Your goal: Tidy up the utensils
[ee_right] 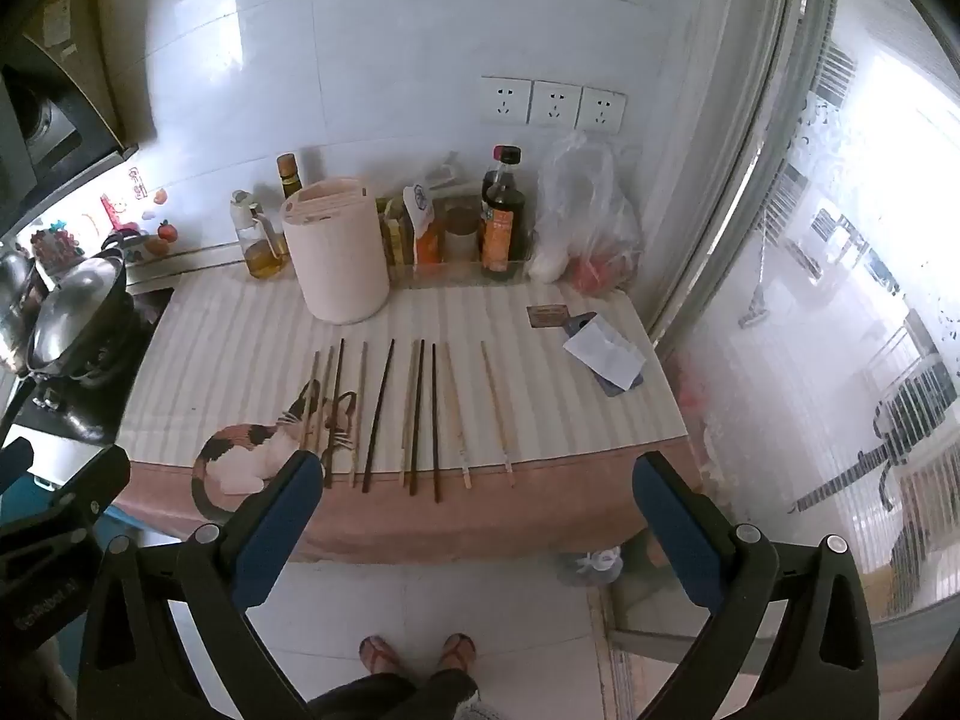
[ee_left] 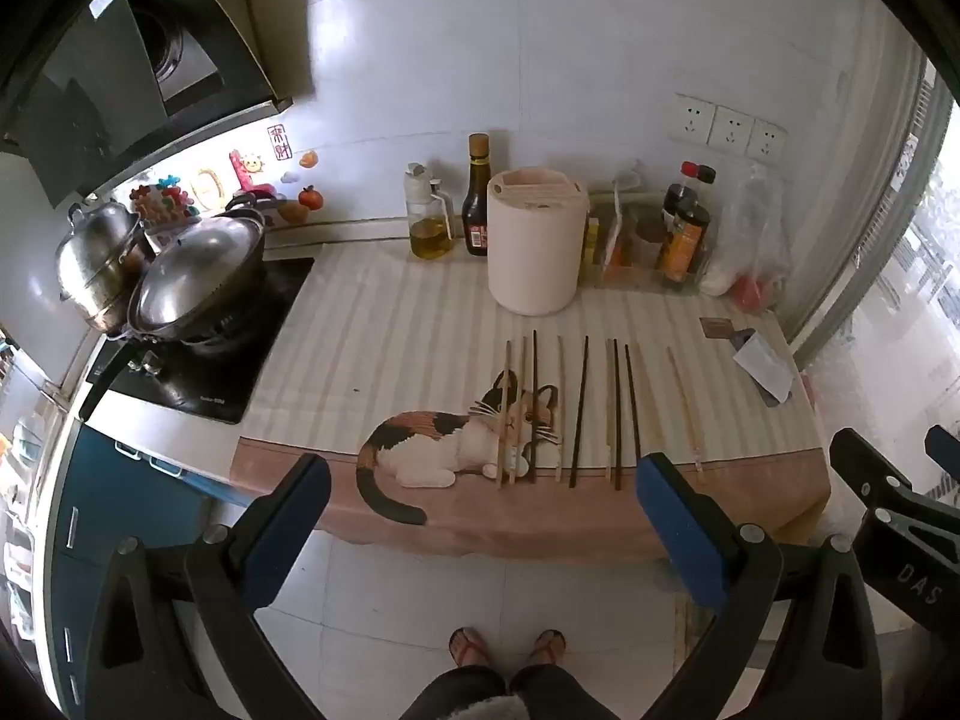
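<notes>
the left gripper (ee_left: 480, 516) hangs over the floor at the near edge of the counter, its blue pads (ee_left: 288, 528) spread as wide as they go with nothing between them. the right gripper (ee_right: 480, 516) sits beside it in the same pose, jaws fully apart and empty.

the chopsticks (ee_left: 576, 414) lie on a striped mat (ee_left: 384, 360) with a calico cat printed on it (ee_left: 456, 450). they are side by side in a loose row, roughly parallel, tips pointing toward the wall; some are dark, some pale wood. the leftmost few cross the cat's face, and one pale stick (ee_left: 684, 408) lies a little apart at the right end.

behind the row stands a round pale pink utensil holder (ee_left: 536, 246), upright, with slots in its top. an oil bottle (ee_left: 429, 222) and a dark sauce bottle (ee_left: 477, 198) stand just left of it against the wall. a wok (ee_left: 198, 282) sits on the stove at the left. the person's sandalled feet (ee_left: 507, 648) show on the tiled floor below.
</notes>
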